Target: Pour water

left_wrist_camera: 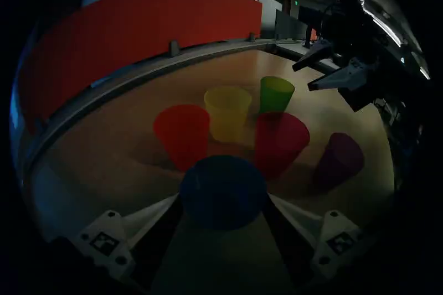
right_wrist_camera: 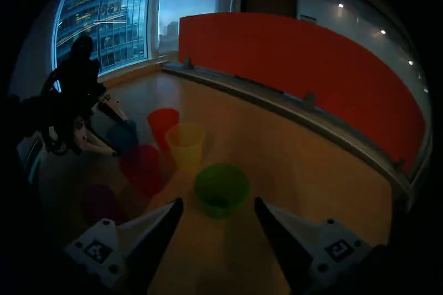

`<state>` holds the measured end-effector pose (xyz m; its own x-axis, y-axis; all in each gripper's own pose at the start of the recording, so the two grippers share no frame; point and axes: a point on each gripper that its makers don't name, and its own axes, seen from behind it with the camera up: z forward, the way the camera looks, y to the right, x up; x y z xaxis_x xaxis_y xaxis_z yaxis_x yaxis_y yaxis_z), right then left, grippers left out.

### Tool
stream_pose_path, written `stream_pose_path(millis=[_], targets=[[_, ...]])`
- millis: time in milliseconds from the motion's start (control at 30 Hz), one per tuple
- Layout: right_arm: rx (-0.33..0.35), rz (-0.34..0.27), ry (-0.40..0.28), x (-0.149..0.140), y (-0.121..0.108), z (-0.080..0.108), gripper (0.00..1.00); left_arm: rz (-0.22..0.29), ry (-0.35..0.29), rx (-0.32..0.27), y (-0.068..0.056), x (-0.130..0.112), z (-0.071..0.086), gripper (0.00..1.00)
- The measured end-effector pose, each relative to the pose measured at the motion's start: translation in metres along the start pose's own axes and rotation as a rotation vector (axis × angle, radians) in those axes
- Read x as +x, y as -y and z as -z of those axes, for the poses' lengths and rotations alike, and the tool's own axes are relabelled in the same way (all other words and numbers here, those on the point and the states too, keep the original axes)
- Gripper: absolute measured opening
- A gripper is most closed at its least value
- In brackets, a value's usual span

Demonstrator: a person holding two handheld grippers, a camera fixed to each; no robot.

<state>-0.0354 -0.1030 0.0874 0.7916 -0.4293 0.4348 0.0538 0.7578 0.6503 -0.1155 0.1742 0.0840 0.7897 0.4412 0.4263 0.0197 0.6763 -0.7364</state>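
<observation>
On a wooden table (right_wrist_camera: 310,184), the left gripper (left_wrist_camera: 223,198) clasps a blue cup (left_wrist_camera: 223,190) between both fingers. The right gripper (right_wrist_camera: 217,201) gapes wide, with a green cup (right_wrist_camera: 221,187) just ahead, untouched, near a yellow cup (right_wrist_camera: 185,143).

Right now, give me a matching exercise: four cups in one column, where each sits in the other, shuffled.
Things: 1 blue cup; 2 green cup; 3 yellow cup; 4 purple cup.
Places: A between the open jaws of the right gripper; B middle of the group; C between the jaws of the left gripper; D off to one side, next to the dark red cup.
Pairs: 1-C; 2-A; 3-B; 4-D.
</observation>
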Motion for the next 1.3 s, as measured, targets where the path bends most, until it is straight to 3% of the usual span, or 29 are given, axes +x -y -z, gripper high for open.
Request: stream_pose_path(millis=[367, 767, 1300], targets=[[0.004, -0.002, 0.009, -0.003, -0.001, -0.006, 1.0, 0.025, 0.005, -0.016, 0.0, 0.0, -0.004, 0.92], [0.004, -0.006, 0.029, -0.01, -0.001, -0.016, 1.0, 0.016, 0.003, -0.012, 0.0, 0.0, -0.003, 0.91], [0.004, -0.016, 0.056, -0.015, -0.006, -0.048, 1.0, 0.014, 0.004, -0.014, 0.0, -0.001, -0.003, 0.89]])
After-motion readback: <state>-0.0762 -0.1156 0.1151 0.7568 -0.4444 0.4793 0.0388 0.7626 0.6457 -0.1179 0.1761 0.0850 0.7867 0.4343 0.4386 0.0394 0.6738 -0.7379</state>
